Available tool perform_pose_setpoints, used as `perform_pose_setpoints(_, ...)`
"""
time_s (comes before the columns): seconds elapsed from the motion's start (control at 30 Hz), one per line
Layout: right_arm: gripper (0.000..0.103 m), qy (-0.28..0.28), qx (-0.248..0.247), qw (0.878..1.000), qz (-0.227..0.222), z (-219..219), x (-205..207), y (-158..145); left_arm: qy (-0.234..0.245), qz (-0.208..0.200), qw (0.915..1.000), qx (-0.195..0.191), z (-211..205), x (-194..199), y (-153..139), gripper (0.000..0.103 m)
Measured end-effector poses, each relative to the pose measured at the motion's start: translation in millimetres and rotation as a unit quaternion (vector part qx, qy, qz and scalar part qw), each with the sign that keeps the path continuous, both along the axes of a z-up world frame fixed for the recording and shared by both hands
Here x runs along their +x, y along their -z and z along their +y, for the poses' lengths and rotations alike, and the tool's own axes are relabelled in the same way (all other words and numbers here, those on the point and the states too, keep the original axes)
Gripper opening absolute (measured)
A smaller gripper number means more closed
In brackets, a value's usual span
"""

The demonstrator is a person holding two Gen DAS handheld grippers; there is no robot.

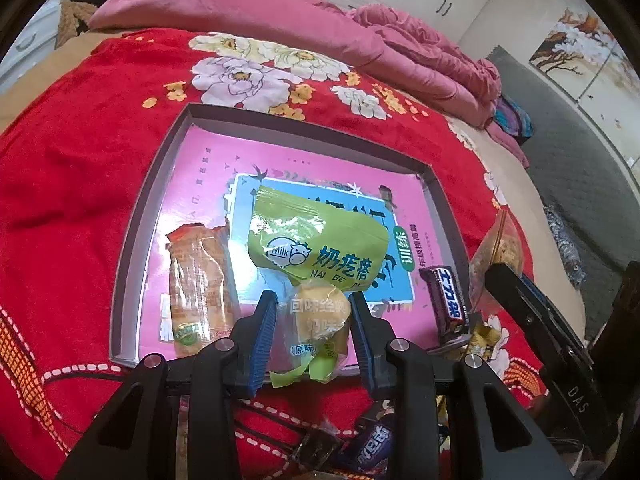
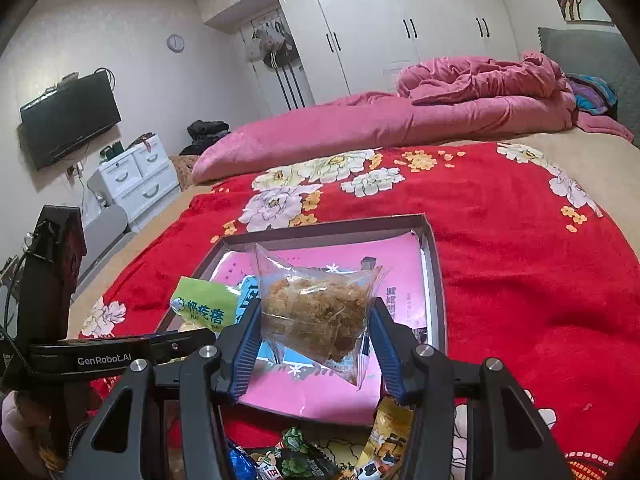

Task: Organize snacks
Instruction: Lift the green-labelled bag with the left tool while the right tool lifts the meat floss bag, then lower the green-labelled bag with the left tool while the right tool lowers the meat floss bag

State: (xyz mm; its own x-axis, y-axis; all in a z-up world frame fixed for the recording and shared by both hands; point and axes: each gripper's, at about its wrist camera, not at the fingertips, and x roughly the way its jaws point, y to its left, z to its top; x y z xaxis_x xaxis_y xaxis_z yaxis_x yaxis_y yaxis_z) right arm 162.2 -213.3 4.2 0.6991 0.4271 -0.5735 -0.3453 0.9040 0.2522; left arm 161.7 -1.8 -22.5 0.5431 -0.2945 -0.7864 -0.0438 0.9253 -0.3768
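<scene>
**Both claws hold snack packets over the box lid on the bed**

The left claw [image 1: 314,320] is clamped narrow on a small clear packet with a yellow cake [image 1: 318,330] inside, its blue pads pressing the wrapper from both sides. The packet hangs over the near edge of a shallow grey box lid [image 1: 154,184] that lies on a red flowered blanket [image 1: 72,168] spread across the bed. A pink printed sheet [image 1: 208,168] lines the lid.

Inside the lid lie a green milk-candy pouch [image 1: 320,236], near the middle and just beyond the held packet, and an orange-wrapped snack stick [image 1: 198,284] towards the lid's left side. A dark chocolate bar [image 1: 446,302] rests at the lid's right edge, partly over the rim.

The right claw [image 2: 314,336] holds a clear bag of brown, flossy pastry [image 2: 316,308] between its pads at a middling width, above the near half of the lid. The green pouch shows to the left of that bag.

More wrapped snacks [image 2: 304,456] lie loose on the blanket just in front of the lid, below both claws. A rumpled pink quilt [image 2: 460,100] lies at the far side of the bed.
</scene>
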Motion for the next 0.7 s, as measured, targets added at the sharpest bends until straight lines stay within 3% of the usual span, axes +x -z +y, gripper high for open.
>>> perform_pose_setpoints(0.7,0.052,-0.011,-0.024,0.999,0.036,11.1,5.8,20.0,0.012,0.013,0.9998,0.013,-8.2,4.0,12.9,0.038)
